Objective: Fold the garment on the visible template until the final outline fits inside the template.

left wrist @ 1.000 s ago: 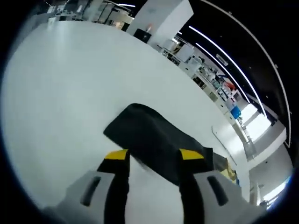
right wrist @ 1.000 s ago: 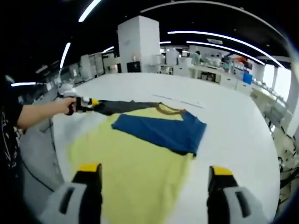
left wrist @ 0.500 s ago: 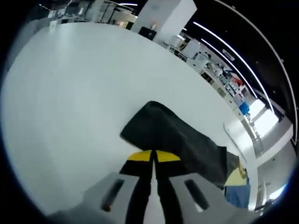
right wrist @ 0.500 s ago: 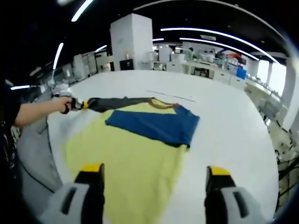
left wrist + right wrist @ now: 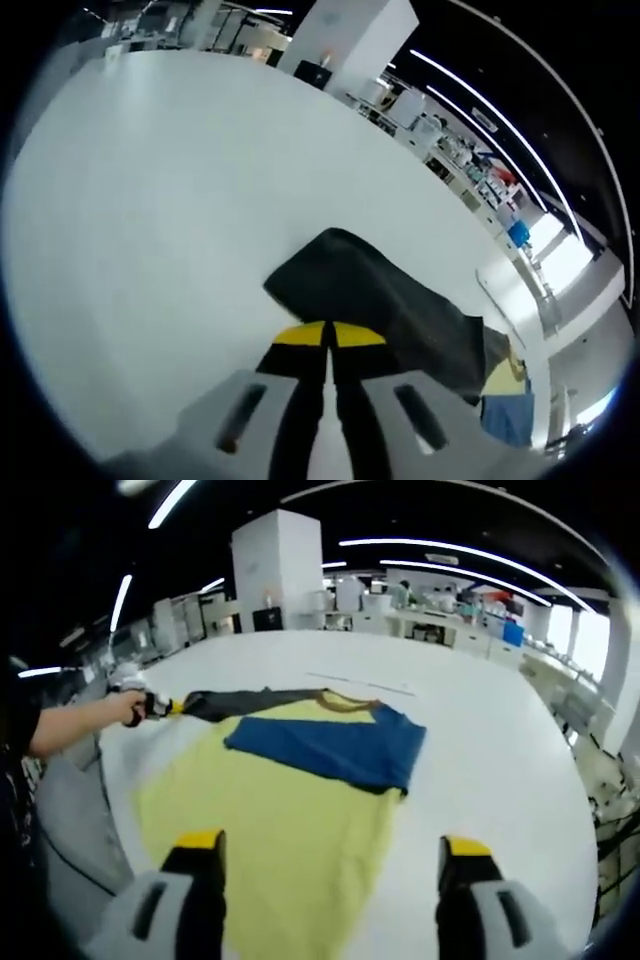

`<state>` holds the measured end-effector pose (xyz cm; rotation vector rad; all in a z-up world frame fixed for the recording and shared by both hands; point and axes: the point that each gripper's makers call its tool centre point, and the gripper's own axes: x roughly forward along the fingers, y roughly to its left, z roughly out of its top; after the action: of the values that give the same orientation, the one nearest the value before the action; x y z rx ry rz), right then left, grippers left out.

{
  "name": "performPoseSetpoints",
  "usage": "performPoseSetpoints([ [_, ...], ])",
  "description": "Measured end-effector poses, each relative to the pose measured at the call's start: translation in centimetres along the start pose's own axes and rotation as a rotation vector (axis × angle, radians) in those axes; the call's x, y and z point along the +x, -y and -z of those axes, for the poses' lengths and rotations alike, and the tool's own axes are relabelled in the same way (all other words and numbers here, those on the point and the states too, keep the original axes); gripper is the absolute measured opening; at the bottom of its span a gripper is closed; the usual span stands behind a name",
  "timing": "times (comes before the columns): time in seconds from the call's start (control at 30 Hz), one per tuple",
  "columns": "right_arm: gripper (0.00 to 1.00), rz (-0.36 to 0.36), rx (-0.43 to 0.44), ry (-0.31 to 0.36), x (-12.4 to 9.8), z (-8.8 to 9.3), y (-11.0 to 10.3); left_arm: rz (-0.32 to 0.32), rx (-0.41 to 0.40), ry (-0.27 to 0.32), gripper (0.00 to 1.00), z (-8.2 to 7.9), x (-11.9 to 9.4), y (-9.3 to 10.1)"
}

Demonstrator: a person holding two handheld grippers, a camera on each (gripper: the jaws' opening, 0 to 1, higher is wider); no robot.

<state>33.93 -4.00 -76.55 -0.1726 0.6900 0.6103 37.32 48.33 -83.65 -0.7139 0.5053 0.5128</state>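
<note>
A yellow shirt (image 5: 270, 810) lies flat on the white table (image 5: 490, 750). Its blue sleeve (image 5: 325, 745) is folded across the chest. The dark grey sleeve (image 5: 240, 702) stretches out to the left. My left gripper (image 5: 152, 706), held by a person's hand (image 5: 125, 708), is shut on the end of that sleeve. In the left gripper view, the shut yellow tips of the left gripper (image 5: 328, 335) meet the near edge of the dark sleeve (image 5: 385, 300). My right gripper (image 5: 330, 845) hovers open over the shirt's lower body, holding nothing.
A thin line (image 5: 360, 685) marks the table beyond the collar. The table's left edge drops to grey floor (image 5: 70, 810) beside the person's arm. Bare white table (image 5: 180, 180) spreads beyond the dark sleeve. A white pillar (image 5: 280, 570) and benches stand far behind.
One second ago my left jaws stood open around the dark sleeve; they have since shut on its edge. Over the last half second almost nothing has moved. My right gripper stays open.
</note>
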Motion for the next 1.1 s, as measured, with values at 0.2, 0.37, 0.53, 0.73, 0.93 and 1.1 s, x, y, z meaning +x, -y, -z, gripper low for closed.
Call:
performPoseSetpoints([
  [0.2,0.88,-0.013,-0.024,0.006,-0.1,-0.4,-0.5,0.015,0.041,0.012,0.00,-1.1,-1.1,-0.4],
  [0.37,0.88,-0.021,-0.026,0.011,-0.1,-0.7,-0.7,0.017,0.100,0.020,0.00,-2.4,-1.9,-1.1],
  [0.53,0.88,-0.019,-0.025,0.011,-0.2,-0.7,-0.7,0.009,0.137,0.021,0.00,-3.4,-2.4,-2.2],
  [0.73,0.89,-0.025,-0.028,0.013,-0.4,-0.8,-0.9,-0.003,0.200,0.014,0.00,-4.4,-2.6,-3.6],
  [0.93,0.90,-0.030,-0.025,0.012,-0.7,-0.8,-0.9,-0.021,0.392,-0.024,0.00,-5.4,-2.0,-4.8],
  [1.1,0.90,-0.026,-0.024,0.008,-0.8,-0.7,-0.9,-0.027,0.440,-0.034,0.00,-5.6,-1.0,-5.3],
])
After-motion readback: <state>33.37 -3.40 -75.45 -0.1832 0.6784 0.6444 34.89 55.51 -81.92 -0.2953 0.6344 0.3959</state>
